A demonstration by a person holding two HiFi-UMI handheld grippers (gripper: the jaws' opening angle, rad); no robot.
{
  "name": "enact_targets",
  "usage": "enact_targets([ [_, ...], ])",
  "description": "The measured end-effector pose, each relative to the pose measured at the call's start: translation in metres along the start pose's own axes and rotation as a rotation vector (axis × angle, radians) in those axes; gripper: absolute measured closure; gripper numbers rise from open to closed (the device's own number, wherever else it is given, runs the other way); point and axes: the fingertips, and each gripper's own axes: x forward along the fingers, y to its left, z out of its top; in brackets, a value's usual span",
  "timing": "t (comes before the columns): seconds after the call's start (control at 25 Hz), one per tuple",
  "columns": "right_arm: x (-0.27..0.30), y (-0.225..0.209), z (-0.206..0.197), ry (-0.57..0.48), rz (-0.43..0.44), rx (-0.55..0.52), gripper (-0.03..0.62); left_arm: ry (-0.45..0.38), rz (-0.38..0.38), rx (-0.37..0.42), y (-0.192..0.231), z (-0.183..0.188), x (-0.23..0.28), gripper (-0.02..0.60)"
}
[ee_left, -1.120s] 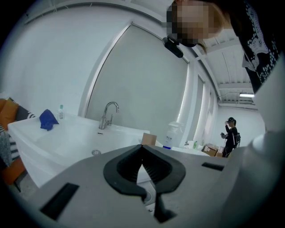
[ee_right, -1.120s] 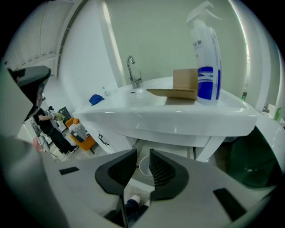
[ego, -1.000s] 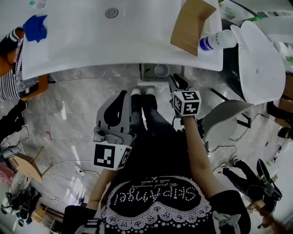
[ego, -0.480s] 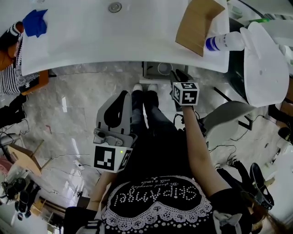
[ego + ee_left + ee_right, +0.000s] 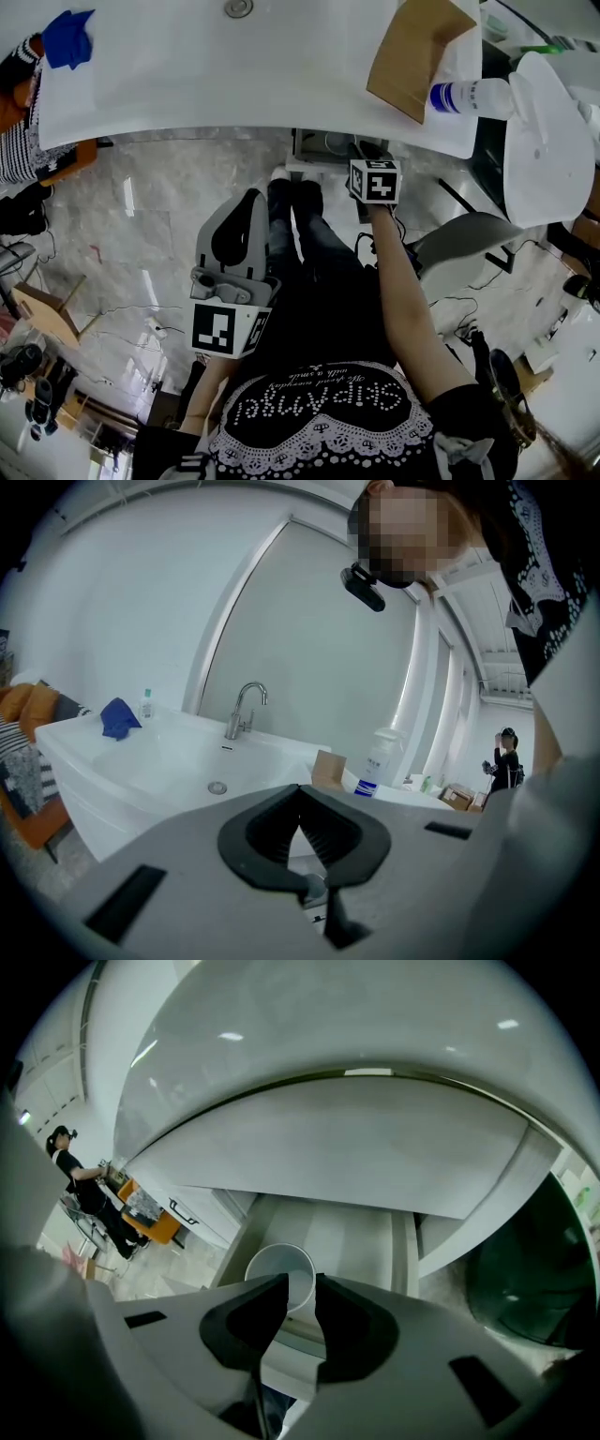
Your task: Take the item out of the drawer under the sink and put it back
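The right gripper point(image 5: 300, 1283) hangs over the open drawer point(image 5: 352, 1227) under the sink point(image 5: 234, 84), its 2 jaws partly apart and gripping nothing. The cup point(image 5: 272, 1262) stands in the drawer just below them. The left gripper point(image 5: 300, 789) is closed and empty.

One washbasin point(image 5: 234, 89) carries one faucet point(image 5: 246, 710), one drain point(image 5: 238, 7), one blue cloth point(image 5: 67, 37) at its left edge, one cardboard box point(image 5: 417, 52) at its right edge, and two bottles: a large bottle point(image 5: 469, 94) and a small bottle point(image 5: 146, 703). One drawer point(image 5: 352, 1232) holds one white cup point(image 5: 281, 1267). There are two grippers: left gripper point(image 5: 300, 791), right gripper point(image 5: 300, 1288).
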Motion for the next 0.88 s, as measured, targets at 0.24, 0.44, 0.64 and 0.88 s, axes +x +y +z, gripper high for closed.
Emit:
enact_targets([
  [0.24,0.007,-0.006,-0.006,0.056,-0.009,-0.009,0.513,0.01,0.011,-0.01,0.002,0.001,0.008,0.577],
  [0.44,0.012,-0.005,-0.006,0.099,-0.003,0.007,0.513,0.018,0.016,-0.021,0.005,0.0,0.015,0.577],
  [0.64,0.017,-0.007,-0.011,0.211,-0.025,0.015,0.513,0.019,0.02,-0.028,0.008,0.001,0.02,0.577],
  [0.88,0.023,-0.01,-0.016,0.279,-0.072,-0.023,0.507,0.027,0.031,-0.034,0.016,0.0,0.023,0.577],
])
